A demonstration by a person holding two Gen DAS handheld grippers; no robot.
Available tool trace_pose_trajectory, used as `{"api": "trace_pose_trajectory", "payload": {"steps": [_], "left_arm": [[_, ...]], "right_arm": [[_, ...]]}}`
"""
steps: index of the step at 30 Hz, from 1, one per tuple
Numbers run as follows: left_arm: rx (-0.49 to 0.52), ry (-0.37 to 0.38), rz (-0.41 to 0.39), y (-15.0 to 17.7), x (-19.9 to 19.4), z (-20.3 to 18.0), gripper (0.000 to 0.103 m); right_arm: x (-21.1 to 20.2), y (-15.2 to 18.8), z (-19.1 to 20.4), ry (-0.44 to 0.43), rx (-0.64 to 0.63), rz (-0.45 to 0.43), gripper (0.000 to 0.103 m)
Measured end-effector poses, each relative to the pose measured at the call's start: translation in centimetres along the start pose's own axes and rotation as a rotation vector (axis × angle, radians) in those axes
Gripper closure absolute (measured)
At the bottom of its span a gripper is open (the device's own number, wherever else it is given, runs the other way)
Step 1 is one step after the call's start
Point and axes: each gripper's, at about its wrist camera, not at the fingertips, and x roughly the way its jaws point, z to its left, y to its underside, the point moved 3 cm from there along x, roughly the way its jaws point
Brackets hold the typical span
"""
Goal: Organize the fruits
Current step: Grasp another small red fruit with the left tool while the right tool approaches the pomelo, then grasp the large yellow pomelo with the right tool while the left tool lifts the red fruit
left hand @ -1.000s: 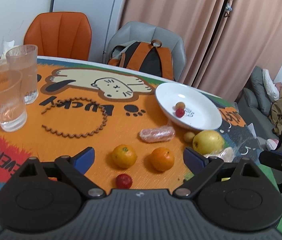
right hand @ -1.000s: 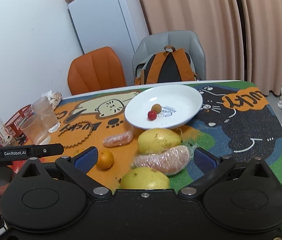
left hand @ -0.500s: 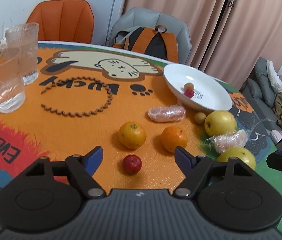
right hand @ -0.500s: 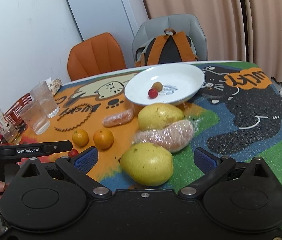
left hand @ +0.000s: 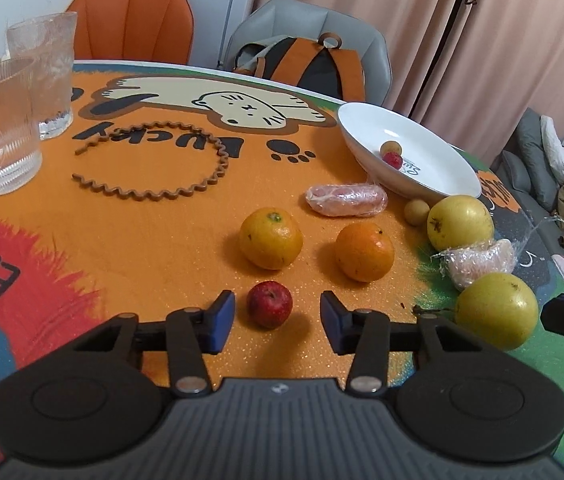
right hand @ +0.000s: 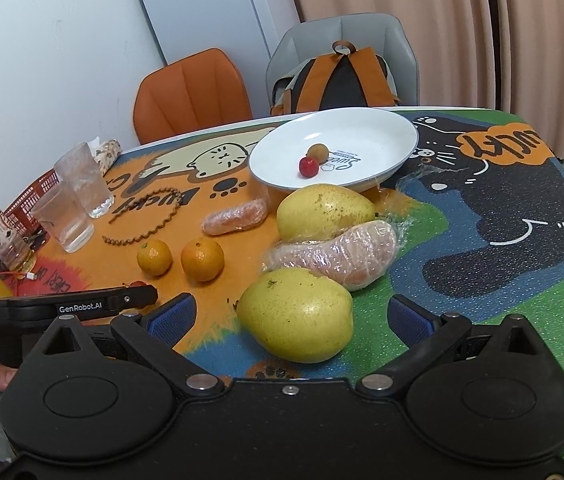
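My left gripper (left hand: pixel 277 316) is open, its blue pads on either side of a small red fruit (left hand: pixel 269 303) on the orange mat, not touching it. Two oranges (left hand: pixel 270 237) (left hand: pixel 364 251) lie just beyond. My right gripper (right hand: pixel 289 314) is open around the near yellow pear (right hand: pixel 297 313), pads apart from it. A second pear (right hand: pixel 324 210) and a plastic-wrapped fruit piece (right hand: pixel 338 254) lie behind. The white plate (right hand: pixel 378 136) holds a red and a tan small fruit (right hand: pixel 308 165).
Two glasses (left hand: pixel 1 128) stand at the far left, near a brown wavy ring (left hand: pixel 149 164). A smaller wrapped piece (left hand: pixel 346 199) and a small tan fruit (left hand: pixel 416 211) lie by the plate. Chairs and a backpack (right hand: pixel 342 80) stand behind the table.
My left gripper moved forward and lower, and its jaws narrowed around the small red fruit. My right gripper drew back and down, so the near pear now sits between its pads.
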Motion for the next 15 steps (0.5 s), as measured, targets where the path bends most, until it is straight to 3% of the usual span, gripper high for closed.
{"api": "trace_pose_trajectory", "payload": {"steps": [3, 5, 15], "left_arm": [[0.009, 0.001, -0.008, 0.1, 0.1, -0.2, 0.064], [0.009, 0.003, -0.008, 0.1, 0.1, -0.3, 0.079], [0.006, 0.048, -0.031, 0.0, -1.7, -0.3, 0.08]], "right_arm": [[0.2, 0.0, 0.0, 0.006, 0.0, 0.0, 0.0], [0.5, 0.1, 0.1, 0.005, -0.001, 0.004, 0.0], [2.5, 0.4, 0.3, 0.001, -0.011, 0.031, 0.0]]}}
